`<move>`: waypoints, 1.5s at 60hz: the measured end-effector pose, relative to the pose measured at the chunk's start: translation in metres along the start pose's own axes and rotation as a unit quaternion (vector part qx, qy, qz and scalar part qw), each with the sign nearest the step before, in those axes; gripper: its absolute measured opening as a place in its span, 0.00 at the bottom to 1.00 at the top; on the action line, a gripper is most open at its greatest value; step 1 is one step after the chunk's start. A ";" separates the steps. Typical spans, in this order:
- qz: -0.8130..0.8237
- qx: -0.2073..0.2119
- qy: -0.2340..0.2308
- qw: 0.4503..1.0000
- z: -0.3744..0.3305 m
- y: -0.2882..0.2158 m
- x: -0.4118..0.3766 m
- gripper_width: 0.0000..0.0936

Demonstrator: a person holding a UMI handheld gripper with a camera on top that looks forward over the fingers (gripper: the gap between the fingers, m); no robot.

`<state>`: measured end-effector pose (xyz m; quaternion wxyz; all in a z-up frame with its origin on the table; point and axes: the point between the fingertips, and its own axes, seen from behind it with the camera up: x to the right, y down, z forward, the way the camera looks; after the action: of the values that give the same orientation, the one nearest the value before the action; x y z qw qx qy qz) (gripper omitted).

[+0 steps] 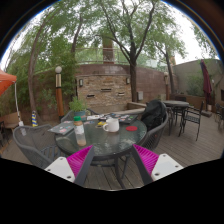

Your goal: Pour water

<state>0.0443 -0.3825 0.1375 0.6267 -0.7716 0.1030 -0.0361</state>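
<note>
While the gripper point(113, 162) hangs well back from the round glass-topped table point(105, 143), its two fingers stand spread apart with nothing between them, the magenta pads point(81, 160) facing each other across the gap. Beyond the fingers, on the tabletop, stand an upright bottle with an orange-red cap point(79, 131), a white mug point(112, 125) near the table's middle, and a small red item point(131, 128) to the mug's right; what that item is cannot be told. A metal mesh chair point(38, 146) stands at the table's near left side, and a dark bag point(153, 113) rests on a seat at the far right. Behind the table rise a brick wall point(105, 88) and several trees point(132, 40) on a paved patio.
</note>
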 end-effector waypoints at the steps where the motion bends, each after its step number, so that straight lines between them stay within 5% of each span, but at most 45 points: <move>1: 0.000 0.001 0.000 1.000 0.000 -0.001 0.000 0.89; 18: 0.012 0.009 -0.033 0.999 0.031 -0.009 -0.017 0.89; 42: -0.011 0.029 -0.078 0.996 0.168 0.007 -0.124 0.89; 54: -0.012 0.042 -0.078 0.996 0.251 0.005 -0.185 0.88; 63: -0.023 0.058 -0.035 0.997 0.300 -0.006 -0.193 0.86; 67: -0.018 0.056 -0.026 0.998 0.304 -0.002 -0.194 0.77; 71: -0.017 0.037 -0.011 0.999 0.310 0.009 -0.191 0.48; 90: -0.010 0.042 -0.028 0.999 0.316 0.012 -0.194 0.42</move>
<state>-0.0880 -0.0423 0.0730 0.6608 -0.7462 0.0766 -0.0251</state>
